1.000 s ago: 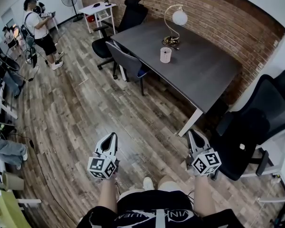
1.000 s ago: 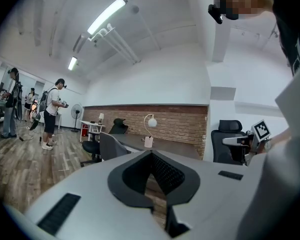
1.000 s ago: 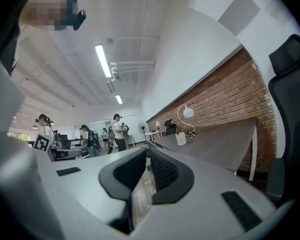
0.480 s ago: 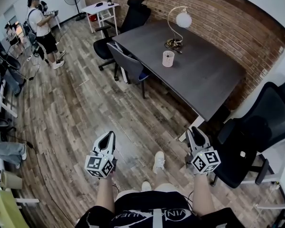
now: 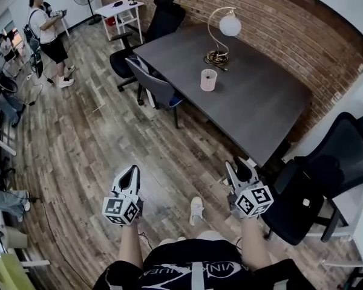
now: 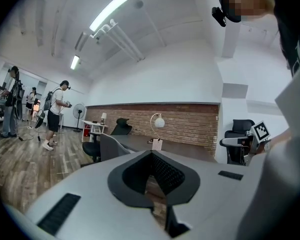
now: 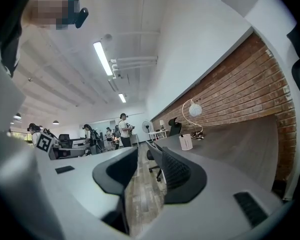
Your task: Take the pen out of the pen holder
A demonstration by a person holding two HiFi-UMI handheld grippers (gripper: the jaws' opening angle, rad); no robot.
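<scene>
Wooden floor (image 5: pixel 91 144) fills the room, and a red brick wall (image 5: pixel 302 35) runs along the far side. The left tongs (image 5: pixel 132 169) point level over the floor. Their tips are pressed together and hold nothing. The right tongs (image 5: pixel 238 164) point level too. Their jaws have just been opening and now stand spread, with nothing between them. Just past them is the near corner of a dark table (image 5: pixel 260 95), and a black chair (image 5: pixel 327 174) stands beside it. The pen holder (image 5: pixel 209 80), a pale cup, stands far along the table, well apart from both tongs. The pen is too small to make out. A lamp (image 5: pixel 228 24) stands behind the cup.
</scene>
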